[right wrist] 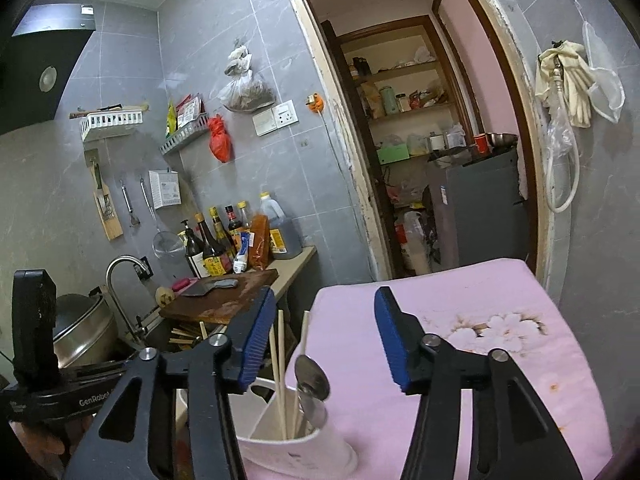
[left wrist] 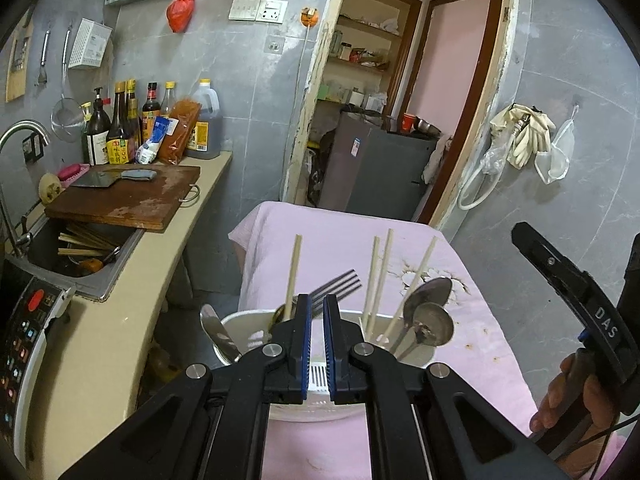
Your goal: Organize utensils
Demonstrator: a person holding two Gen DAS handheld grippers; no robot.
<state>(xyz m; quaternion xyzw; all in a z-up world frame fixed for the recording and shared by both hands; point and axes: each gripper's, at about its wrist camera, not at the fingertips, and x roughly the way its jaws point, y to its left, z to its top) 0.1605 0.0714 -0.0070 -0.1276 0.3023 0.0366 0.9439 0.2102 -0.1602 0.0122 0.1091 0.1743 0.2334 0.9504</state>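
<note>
A white utensil holder [left wrist: 256,322] stands on the pink cloth [left wrist: 340,248]. It holds several chopsticks [left wrist: 380,276], two metal spoons [left wrist: 432,324], a fork [left wrist: 338,286] and a knife [left wrist: 216,332]. My left gripper [left wrist: 318,308] is just above the holder's middle, its jaws nearly closed with a thin gap, nothing between them. My right gripper [right wrist: 324,340] is wide open and empty, above the holder [right wrist: 288,440], where chopsticks [right wrist: 280,372] and spoons [right wrist: 312,388] show.
A counter [left wrist: 120,320] at left carries a cutting board with a cleaver [left wrist: 112,178], bottles [left wrist: 120,128] and a sink [left wrist: 80,252] holding more chopsticks. A rice cooker [left wrist: 24,360] is at near left. A doorway [left wrist: 400,100] is behind.
</note>
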